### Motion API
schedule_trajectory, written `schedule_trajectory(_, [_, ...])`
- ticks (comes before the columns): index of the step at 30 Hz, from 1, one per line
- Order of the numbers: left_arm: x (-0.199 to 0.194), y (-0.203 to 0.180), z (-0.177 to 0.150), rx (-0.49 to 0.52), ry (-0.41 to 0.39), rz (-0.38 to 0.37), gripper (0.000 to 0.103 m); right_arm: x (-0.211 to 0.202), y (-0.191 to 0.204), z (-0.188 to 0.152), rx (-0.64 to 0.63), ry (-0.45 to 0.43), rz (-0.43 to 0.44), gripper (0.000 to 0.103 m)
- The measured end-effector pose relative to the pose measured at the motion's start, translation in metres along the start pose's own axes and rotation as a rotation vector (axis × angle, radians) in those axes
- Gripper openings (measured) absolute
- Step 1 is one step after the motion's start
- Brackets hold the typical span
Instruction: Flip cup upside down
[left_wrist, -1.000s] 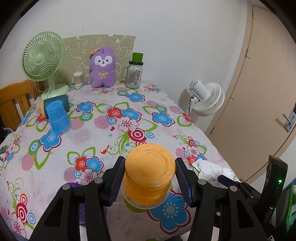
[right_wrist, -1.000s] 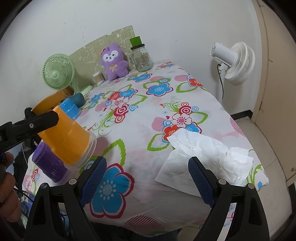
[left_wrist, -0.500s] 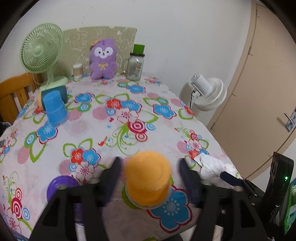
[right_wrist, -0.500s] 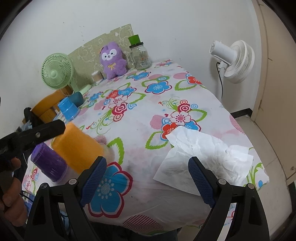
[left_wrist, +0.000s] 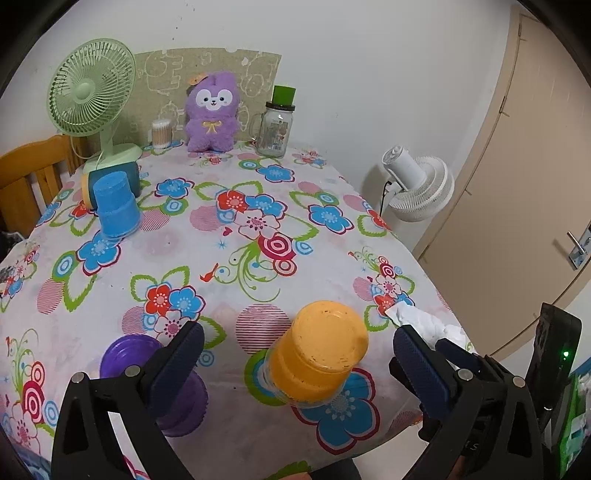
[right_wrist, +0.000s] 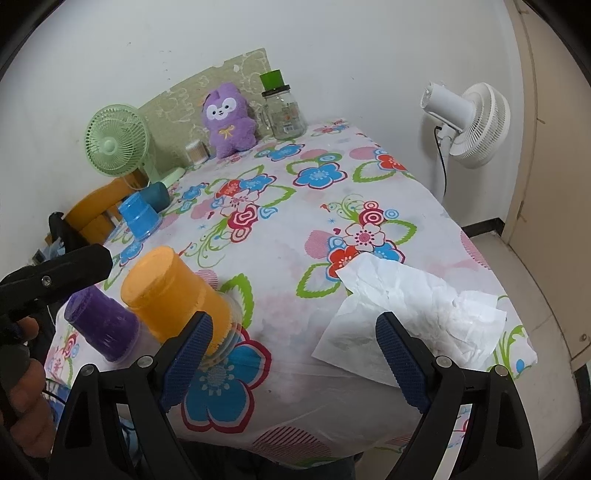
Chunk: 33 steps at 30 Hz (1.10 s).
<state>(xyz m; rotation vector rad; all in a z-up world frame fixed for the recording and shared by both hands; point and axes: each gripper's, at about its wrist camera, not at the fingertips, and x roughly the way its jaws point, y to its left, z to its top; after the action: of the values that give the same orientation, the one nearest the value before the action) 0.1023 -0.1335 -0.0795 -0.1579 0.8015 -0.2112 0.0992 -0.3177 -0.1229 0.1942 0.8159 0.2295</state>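
Note:
An orange cup (left_wrist: 317, 354) stands upside down on the flowered tablecloth (left_wrist: 240, 258) near the front edge; it also shows in the right wrist view (right_wrist: 177, 295). My left gripper (left_wrist: 297, 365) is open, its jaws wide on either side of the cup and not touching it. A purple cup (left_wrist: 162, 384) stands upside down to the left, behind the left finger, and shows in the right wrist view (right_wrist: 101, 323). A blue cup (left_wrist: 114, 208) stands upside down at the far left. My right gripper (right_wrist: 295, 354) is open and empty over the front edge.
A crumpled white tissue (right_wrist: 410, 314) lies at the front right corner. A green desk fan (left_wrist: 92, 99), a purple plush toy (left_wrist: 212, 110), a glass jar (left_wrist: 275, 125) and a cotton swab box (left_wrist: 161, 133) stand at the back. A white floor fan (left_wrist: 417, 184) stands beside the table.
My left gripper has let go of the orange cup, opened wide and pulled back. The cup now stands upside down on the cloth. The right gripper has barely moved.

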Motion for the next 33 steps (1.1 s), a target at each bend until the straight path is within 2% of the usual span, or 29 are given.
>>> schedule_trajectory(15, [-0.037, 0.015, 0.009, -0.023, -0.094, 0.042, 0.103, -0.017, 0.028, 0.024, -0.051, -0.053, 0.003, 0.092])
schedule_trajectory(24, [-0.059, 0.025, 0.013, -0.036, -0.164, 0.073, 0.103, -0.031, 0.057, 0.044, -0.123, -0.107, 0.005, 0.092])
schedule_trajectory(33, [-0.074, 0.034, 0.015, -0.049, -0.204, 0.103, 0.103, -0.044, 0.074, 0.057, -0.143, -0.160, 0.020, 0.092])
